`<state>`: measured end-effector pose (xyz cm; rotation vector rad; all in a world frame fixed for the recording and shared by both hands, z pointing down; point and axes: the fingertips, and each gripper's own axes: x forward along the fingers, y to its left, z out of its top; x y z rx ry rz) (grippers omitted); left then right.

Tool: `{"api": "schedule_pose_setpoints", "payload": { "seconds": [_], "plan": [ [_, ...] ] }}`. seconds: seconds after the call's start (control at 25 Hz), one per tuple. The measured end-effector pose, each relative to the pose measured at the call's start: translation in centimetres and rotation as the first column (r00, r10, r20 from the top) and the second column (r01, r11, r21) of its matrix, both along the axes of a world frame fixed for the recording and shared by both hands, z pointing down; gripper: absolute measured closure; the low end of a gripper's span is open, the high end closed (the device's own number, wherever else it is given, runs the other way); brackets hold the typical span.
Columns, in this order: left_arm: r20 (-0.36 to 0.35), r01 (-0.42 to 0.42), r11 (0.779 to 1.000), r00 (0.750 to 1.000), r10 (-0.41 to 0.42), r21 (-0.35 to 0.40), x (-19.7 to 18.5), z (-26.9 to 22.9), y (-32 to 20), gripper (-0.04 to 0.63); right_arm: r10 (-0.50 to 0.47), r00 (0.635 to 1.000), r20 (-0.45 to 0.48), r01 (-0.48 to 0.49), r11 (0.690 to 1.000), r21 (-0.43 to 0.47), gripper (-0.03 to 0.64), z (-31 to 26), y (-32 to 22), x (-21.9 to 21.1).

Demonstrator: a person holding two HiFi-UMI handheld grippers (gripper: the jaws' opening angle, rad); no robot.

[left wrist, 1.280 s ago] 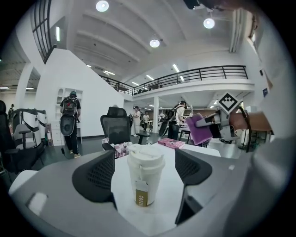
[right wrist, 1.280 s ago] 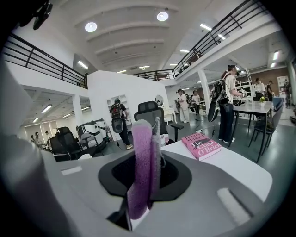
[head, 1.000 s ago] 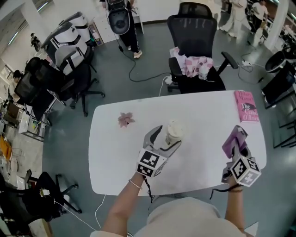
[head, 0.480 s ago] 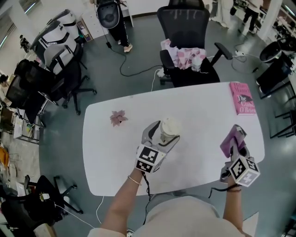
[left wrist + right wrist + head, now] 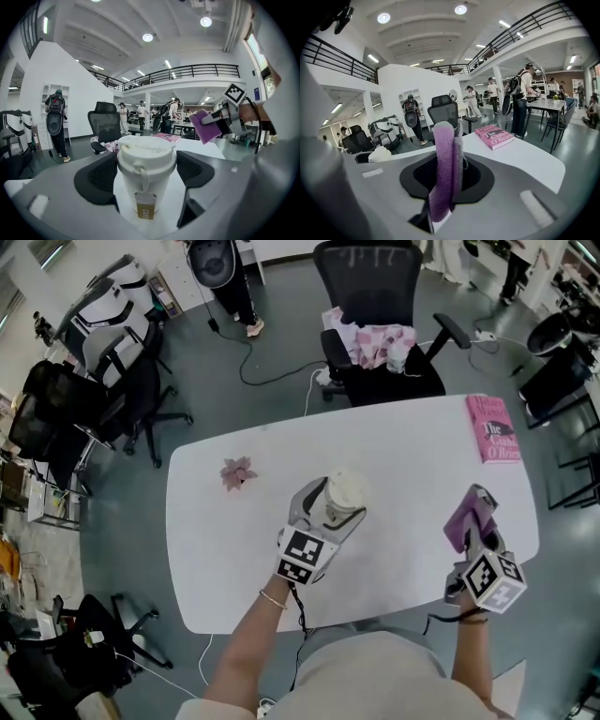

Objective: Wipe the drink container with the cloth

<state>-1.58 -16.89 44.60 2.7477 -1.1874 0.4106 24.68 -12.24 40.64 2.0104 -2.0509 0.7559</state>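
Note:
A white lidded paper cup (image 5: 346,491) with a tea tag stands upright between the jaws of my left gripper (image 5: 335,505), near the middle of the white table (image 5: 412,456). In the left gripper view the cup (image 5: 146,161) fills the gap between both pads, so the gripper is shut on it. My right gripper (image 5: 474,524) is off to the right near the table's front edge. It is shut on a folded purple cloth (image 5: 465,516), which sticks up from its jaws (image 5: 444,168). Cup and cloth are well apart.
A pink book (image 5: 494,427) lies at the table's far right corner. A small pink flower-like thing (image 5: 236,472) lies at the far left. A black office chair (image 5: 375,296) with a pink checked garment (image 5: 375,341) stands behind the table. People walk in the background.
The head view has shifted slightly. Both grippers keep their hold and stay about where they were on the table.

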Motion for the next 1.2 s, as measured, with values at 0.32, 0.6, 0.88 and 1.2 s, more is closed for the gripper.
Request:
{"api": "schedule_pose_setpoints", "payload": {
  "seconds": [0.32,0.6,0.88,1.2],
  "plan": [
    [-0.004,-0.007,1.000,1.000,0.007,0.014,0.0,0.0,0.0,0.204,-0.020,1.000,-0.010,0.020,1.000,-0.004,0.548,-0.2,-0.2,-0.8],
    [-0.007,-0.015,1.000,1.000,0.015,0.024,0.1,0.0,0.1,0.206,-0.045,0.999,-0.026,0.044,0.999,-0.008,0.548,-0.6,-0.6,-1.0],
    [-0.002,-0.022,1.000,1.000,0.022,0.019,0.1,0.3,0.0,0.208,-0.122,0.992,-0.010,0.121,0.991,-0.054,0.548,-0.3,-2.2,-3.2],
    [-0.012,-0.030,0.999,0.999,0.030,0.021,0.2,0.3,0.0,0.208,-0.313,0.950,-0.007,0.312,0.948,-0.065,0.548,-2.1,-3.6,-7.3]
  ]
}}
